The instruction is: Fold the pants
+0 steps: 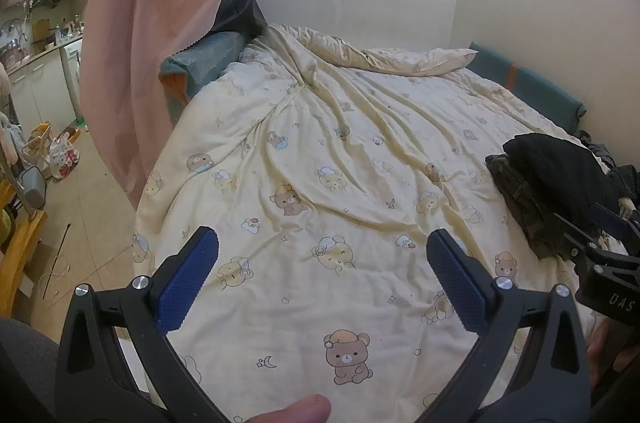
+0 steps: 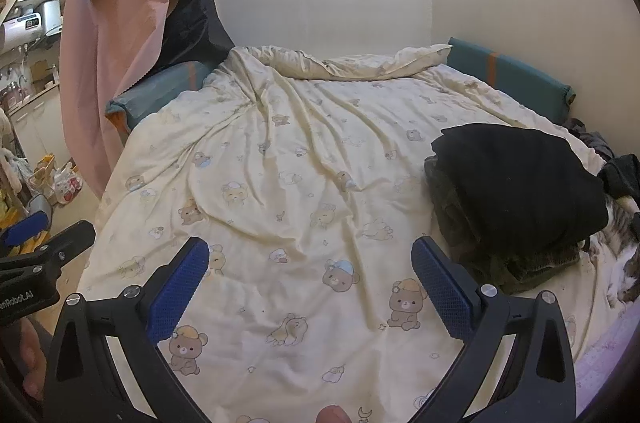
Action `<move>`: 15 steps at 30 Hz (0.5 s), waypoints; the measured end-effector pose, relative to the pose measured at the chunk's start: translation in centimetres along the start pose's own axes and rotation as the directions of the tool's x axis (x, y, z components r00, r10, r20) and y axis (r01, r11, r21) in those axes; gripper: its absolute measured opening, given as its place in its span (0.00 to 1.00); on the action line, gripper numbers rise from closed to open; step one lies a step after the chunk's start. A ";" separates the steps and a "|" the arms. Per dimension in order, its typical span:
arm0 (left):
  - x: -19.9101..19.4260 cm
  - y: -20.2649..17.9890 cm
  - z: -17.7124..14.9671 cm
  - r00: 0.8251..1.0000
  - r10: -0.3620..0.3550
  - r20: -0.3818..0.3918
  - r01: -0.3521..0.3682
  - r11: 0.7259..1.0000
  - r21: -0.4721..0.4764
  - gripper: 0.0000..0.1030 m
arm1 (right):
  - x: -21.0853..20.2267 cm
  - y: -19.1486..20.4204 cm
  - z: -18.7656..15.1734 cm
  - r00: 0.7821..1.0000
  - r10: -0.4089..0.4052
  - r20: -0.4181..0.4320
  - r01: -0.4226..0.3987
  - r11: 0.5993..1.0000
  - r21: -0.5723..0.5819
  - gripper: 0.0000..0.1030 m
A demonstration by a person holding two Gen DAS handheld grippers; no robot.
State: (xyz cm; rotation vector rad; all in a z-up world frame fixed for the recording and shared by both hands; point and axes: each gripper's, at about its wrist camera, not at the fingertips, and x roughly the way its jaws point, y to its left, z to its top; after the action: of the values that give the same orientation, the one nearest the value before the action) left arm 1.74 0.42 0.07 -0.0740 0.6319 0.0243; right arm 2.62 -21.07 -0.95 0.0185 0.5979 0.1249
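A folded black garment (image 2: pixel 520 183) lies on top of a folded camouflage-green garment (image 2: pixel 460 223) at the bed's right side; the same pile shows as the black garment (image 1: pixel 560 167) and green garment (image 1: pixel 524 207) in the left wrist view. My left gripper (image 1: pixel 322 249) hovers open over the cream bear-print duvet (image 1: pixel 320 163), nothing between its blue pads. My right gripper (image 2: pixel 310 257) is also open and empty over the duvet (image 2: pixel 280 163), left of the pile. Each gripper shows at the edge of the other's view.
Loose dark and patterned clothes (image 2: pixel 616 247) lie at the far right of the bed. A teal padded headboard (image 2: pixel 516 79) lines the wall. A pink curtain (image 1: pixel 152 43) hangs at the bed's left, with kitchen cabinets and floor clutter (image 1: pixel 56 151) beyond.
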 end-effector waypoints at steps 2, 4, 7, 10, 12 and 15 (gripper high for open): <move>0.0 0.0 0.0 1.000 -0.002 0.000 0.002 1.000 0.000 1.00 | 0.0 0.0 0.0 1.000 0.005 0.002 -0.005 1.000 -0.005 1.00; -0.1 -0.1 -0.1 1.000 -0.001 0.002 0.001 1.000 -0.001 1.00 | -0.1 0.0 0.0 1.000 0.004 0.004 -0.004 1.000 -0.009 1.00; 0.0 -0.1 -0.1 1.000 0.002 0.001 -0.002 1.000 0.001 1.00 | 0.0 0.0 0.0 1.000 0.006 0.002 -0.006 1.000 -0.008 1.00; 0.0 0.0 -0.1 1.000 0.003 -0.002 -0.003 1.000 -0.004 1.00 | 0.1 0.0 0.1 1.000 0.007 0.003 -0.007 1.000 -0.010 1.00; -0.1 0.0 -0.1 1.000 0.008 0.001 -0.008 1.000 -0.003 1.00 | 0.1 -0.1 0.1 1.000 0.009 0.001 -0.009 1.000 -0.010 1.00; -0.1 0.0 -0.1 1.000 0.006 0.002 -0.006 1.000 -0.004 1.00 | 0.0 -0.1 0.1 1.000 0.009 0.007 -0.008 1.000 -0.011 1.00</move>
State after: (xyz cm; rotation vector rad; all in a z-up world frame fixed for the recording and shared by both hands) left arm 1.62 0.39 0.03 -0.0762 0.6306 0.0319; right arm 2.72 -21.15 -0.86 0.0112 0.5904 0.1362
